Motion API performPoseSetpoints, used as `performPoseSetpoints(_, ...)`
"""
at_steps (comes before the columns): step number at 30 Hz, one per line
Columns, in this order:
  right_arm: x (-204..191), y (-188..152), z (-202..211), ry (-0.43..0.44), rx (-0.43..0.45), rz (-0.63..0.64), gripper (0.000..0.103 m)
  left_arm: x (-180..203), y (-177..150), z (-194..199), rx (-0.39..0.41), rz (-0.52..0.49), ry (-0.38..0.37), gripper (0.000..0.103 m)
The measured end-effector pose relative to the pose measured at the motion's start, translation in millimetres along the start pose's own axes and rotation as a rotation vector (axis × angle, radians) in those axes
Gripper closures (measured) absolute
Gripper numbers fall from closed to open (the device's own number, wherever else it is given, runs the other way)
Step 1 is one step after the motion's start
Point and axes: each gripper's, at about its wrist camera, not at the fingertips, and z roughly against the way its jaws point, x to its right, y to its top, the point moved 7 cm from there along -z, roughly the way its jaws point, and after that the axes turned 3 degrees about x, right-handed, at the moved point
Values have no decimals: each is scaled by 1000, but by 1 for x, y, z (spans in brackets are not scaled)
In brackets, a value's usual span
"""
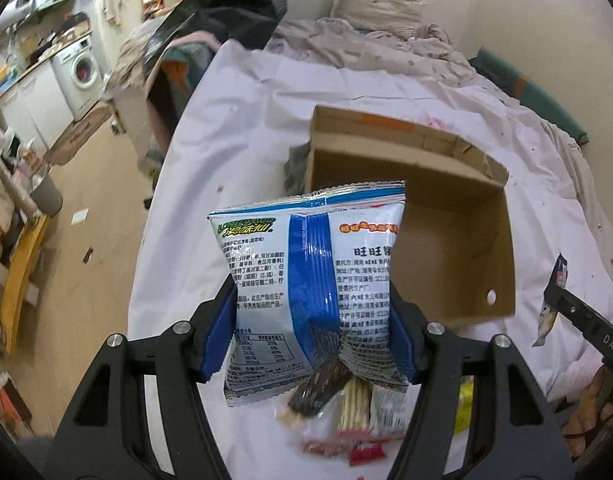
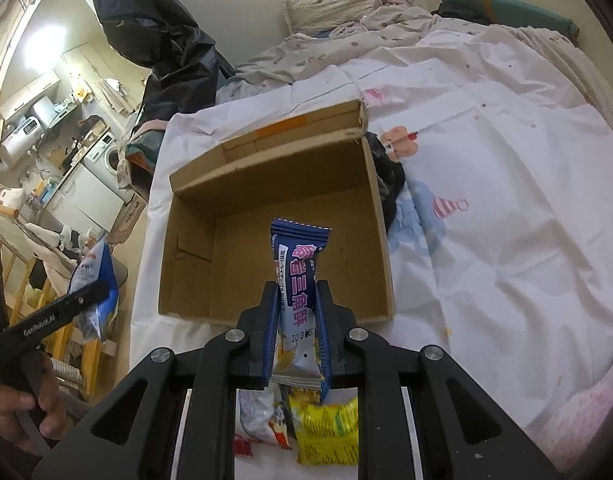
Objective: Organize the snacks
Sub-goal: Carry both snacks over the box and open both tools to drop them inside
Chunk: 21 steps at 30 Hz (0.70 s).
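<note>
My left gripper (image 1: 312, 300) is shut on a blue and white snack bag (image 1: 306, 264), held upright above the bed, near the front left of an open cardboard box (image 1: 458, 240). My right gripper (image 2: 296, 296) is shut on a narrow dark blue snack packet (image 2: 298, 264), held over the box's near edge (image 2: 274, 316). The box looks empty inside. Each gripper shows at the side of the other's view: the right one (image 1: 558, 296) and the left one with its bag (image 2: 94, 280).
Several loose snack packets (image 1: 346, 408) lie on the white sheet below the grippers, including a yellow one (image 2: 326, 428). A dark item (image 2: 388, 176) lies beside the box. Crumpled bedding and a pillow (image 2: 330, 4) lie beyond it. The bed's left edge drops to the floor.
</note>
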Motion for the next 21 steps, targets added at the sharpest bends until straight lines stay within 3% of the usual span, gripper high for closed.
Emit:
performPoseSetpoints(9, -8, 33, -36, 9, 2, 58, 84, 38, 40, -34, 61, -92, -19, 40)
performPoseSetpoints(21, 5, 15, -79, 60, -76, -14, 84, 51, 16, -94, 1, -104, -89, 41)
